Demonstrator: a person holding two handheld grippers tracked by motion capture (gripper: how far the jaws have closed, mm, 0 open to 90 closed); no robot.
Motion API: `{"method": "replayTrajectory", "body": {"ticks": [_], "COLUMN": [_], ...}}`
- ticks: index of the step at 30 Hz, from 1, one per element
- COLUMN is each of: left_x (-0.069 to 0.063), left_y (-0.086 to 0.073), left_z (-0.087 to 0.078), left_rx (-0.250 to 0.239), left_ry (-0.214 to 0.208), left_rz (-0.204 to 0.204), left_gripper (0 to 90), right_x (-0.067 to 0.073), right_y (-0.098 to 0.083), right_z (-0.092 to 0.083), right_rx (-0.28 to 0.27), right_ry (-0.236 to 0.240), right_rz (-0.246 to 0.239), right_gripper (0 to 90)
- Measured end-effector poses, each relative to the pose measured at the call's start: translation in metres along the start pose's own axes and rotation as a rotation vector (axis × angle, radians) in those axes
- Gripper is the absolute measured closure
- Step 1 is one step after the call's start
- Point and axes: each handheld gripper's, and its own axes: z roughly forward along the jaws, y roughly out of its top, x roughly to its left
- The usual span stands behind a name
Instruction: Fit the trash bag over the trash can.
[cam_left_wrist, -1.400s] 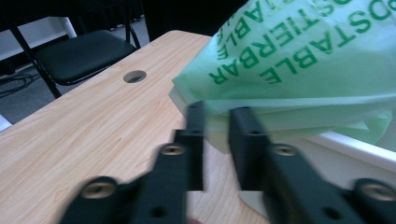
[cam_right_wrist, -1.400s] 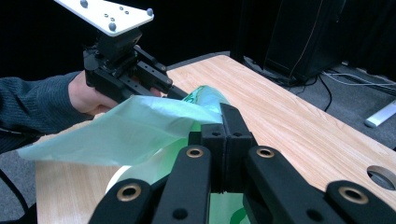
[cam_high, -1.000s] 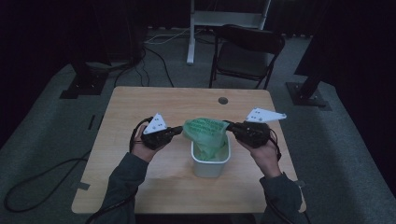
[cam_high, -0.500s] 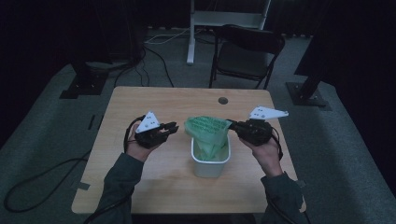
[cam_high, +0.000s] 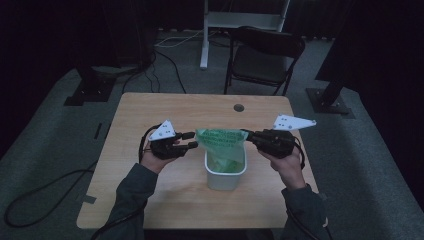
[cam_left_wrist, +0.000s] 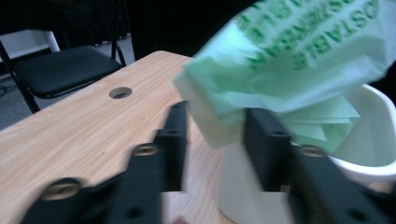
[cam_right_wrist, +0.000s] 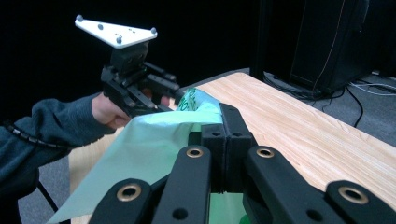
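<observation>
A green plastic bag (cam_high: 222, 137) with printed lettering sits in a small white bin (cam_high: 226, 177) on the wooden table (cam_high: 150, 115), its top held up above the rim. My left gripper (cam_high: 192, 140) is at the bag's left edge. Its jaws have just been opening and now stand apart. In the left gripper view the bag's corner (cam_left_wrist: 219, 121) hangs between the left gripper (cam_left_wrist: 215, 140) jaws without being pinched, beside the bin (cam_left_wrist: 243, 196). My right gripper (cam_right_wrist: 225, 121) is shut on the bag's right edge (cam_right_wrist: 154, 140), facing the left gripper (cam_right_wrist: 173, 93).
A round cable hole (cam_high: 239, 107) is in the table's far side. A black folding chair (cam_high: 265, 55) stands behind the table, with a white stand (cam_high: 205, 35), dark equipment bases and cables on the floor around it.
The left gripper's jaws have parted and released the bag's left edge. The right gripper keeps its hold. Both hands stay almost where they were.
</observation>
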Motion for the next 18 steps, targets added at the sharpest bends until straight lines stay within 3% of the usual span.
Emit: {"method": "replayTrajectory", "body": {"ticks": [2,7,13,18], "left_x": [-0.002,-0.007,-0.012,-0.012], "left_y": [0.0,0.006,0.009,0.016], "left_z": [0.001,0.0,-0.014,-0.025], "left_rx": [-0.003,0.005,-0.049,-0.093], "left_ry": [-0.001,0.011,-0.007,-0.029], "left_rz": [0.007,0.041,0.04,0.034], "left_gripper": [78.4,89.6,90.0,90.0], "right_x": [0.0,0.001,-0.006,-0.013], "right_y": [0.0,-0.001,-0.003,-0.007], "right_z": [0.001,0.003,0.002,0.006], "right_rx": [0.005,0.014,0.055,0.115], "right_ry": [0.003,0.006,-0.106,-0.167], "right_rz": [0.002,-0.001,0.035,0.069], "right_gripper": [90.0,90.0,90.0,90.0]}}
